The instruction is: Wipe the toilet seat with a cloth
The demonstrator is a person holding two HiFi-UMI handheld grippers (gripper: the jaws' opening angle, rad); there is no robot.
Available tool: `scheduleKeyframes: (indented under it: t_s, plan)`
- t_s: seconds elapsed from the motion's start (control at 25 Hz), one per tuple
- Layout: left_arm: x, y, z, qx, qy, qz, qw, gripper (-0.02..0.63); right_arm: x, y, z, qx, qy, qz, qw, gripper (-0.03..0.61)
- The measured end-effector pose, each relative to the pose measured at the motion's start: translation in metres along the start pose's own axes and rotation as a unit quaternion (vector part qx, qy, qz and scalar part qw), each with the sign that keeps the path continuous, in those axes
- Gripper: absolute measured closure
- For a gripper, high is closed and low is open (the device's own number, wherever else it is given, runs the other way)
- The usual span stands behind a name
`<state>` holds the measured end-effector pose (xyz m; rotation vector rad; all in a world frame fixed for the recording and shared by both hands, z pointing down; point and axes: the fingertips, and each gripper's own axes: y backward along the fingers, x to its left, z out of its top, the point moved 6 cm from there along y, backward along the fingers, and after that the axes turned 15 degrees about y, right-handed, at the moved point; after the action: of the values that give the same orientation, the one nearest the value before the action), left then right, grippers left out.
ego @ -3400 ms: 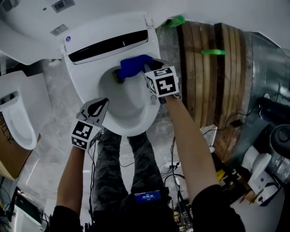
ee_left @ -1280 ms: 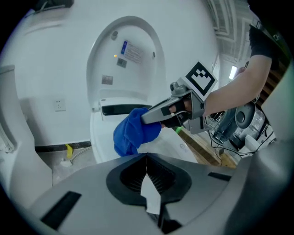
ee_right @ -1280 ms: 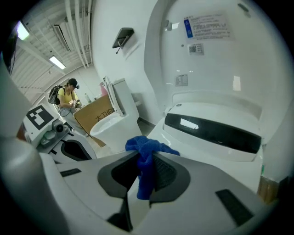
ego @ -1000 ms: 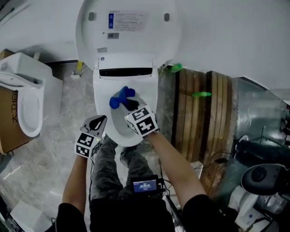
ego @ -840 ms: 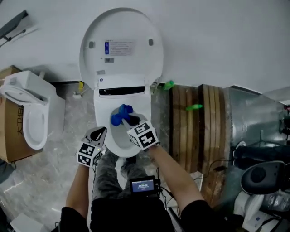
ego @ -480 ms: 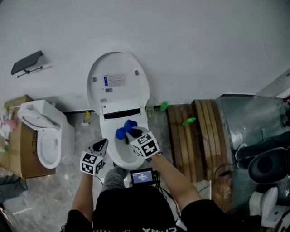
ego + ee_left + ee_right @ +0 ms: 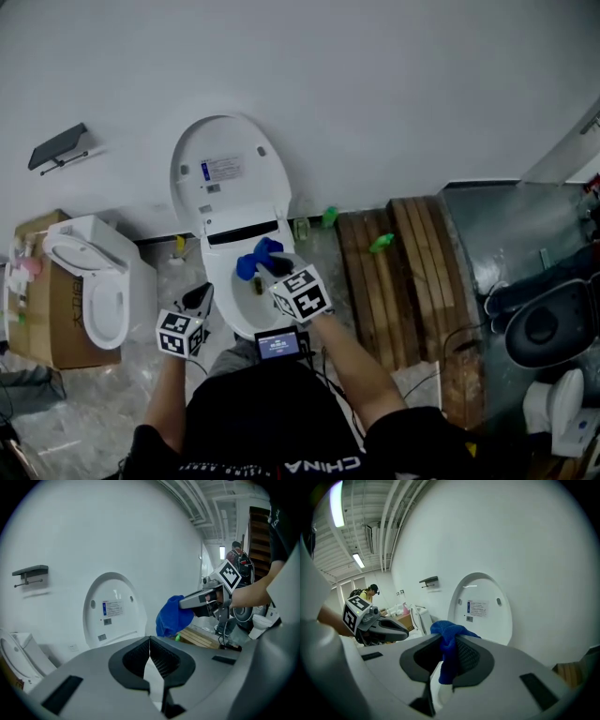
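Right claw (image 7: 449, 660): clamped on a blue cloth (image 7: 448, 632); one fold is pinched between the pads and a bunch stands above them.
Left claw (image 7: 150, 654): pads pressed together, nothing between them.
Cloth, head view: over the back of the bowl, just in front of the rear edge of the toilet seat (image 7: 216, 286).
Cloth, left gripper view only: seen from the side, it bulges from the tip of the right claw, with bare wall behind it. No view shows whether it touches the seat.
Left claw, head view: just off the seat's front left edge, apart from it.
Lid (image 7: 230, 169): tipped up against the wall, with a printed label on its inner face.
Shelf (image 7: 58, 145): a small dark one on the wall left of the lid, visible in all three views.
Right gripper view only: the left claw at the left edge, another person (image 7: 371, 591) far behind it, and strip lights (image 7: 358, 560) on the ceiling.
Head view only: a second toilet (image 7: 94, 291) against a cardboard box (image 7: 33, 319) at the left, wooden planks (image 7: 394, 262) on the floor right of the toilet, and a small lit screen (image 7: 278, 344) at the person's waist.
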<state>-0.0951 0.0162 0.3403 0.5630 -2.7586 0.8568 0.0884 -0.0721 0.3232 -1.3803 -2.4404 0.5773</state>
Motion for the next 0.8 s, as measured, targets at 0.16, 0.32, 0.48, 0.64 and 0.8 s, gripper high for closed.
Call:
scheduleKeyframes:
  t_s: [0.16,0.32,0.48,0.64,0.8]
  plan:
    - [-0.025,0.007,-0.015,0.025,-0.045,-0.001,0.9987,0.601,0.003,0.015,-0.015,-0.014,-0.015,0.003,1.000,0.511]
    - [-0.035,0.021,-0.027,0.048,-0.073,0.001,0.9962,0.601,0.014,0.023,-0.027,-0.014,-0.030,-0.001,0.999,0.511]
    - [-0.034,0.028,-0.024,0.047,-0.076,-0.006,0.9960,0.601,0.025,0.031,-0.036,-0.006,-0.040,-0.007,0.999,0.511]
    - [-0.041,0.038,-0.029,0.047,-0.089,-0.031,0.9944,0.601,0.034,0.046,-0.047,0.016,-0.050,-0.027,0.998,0.511]
    - [-0.049,0.065,-0.043,0.033,-0.102,-0.057,0.9926,0.601,0.060,0.063,-0.055,0.041,-0.042,-0.056,0.997,0.511]
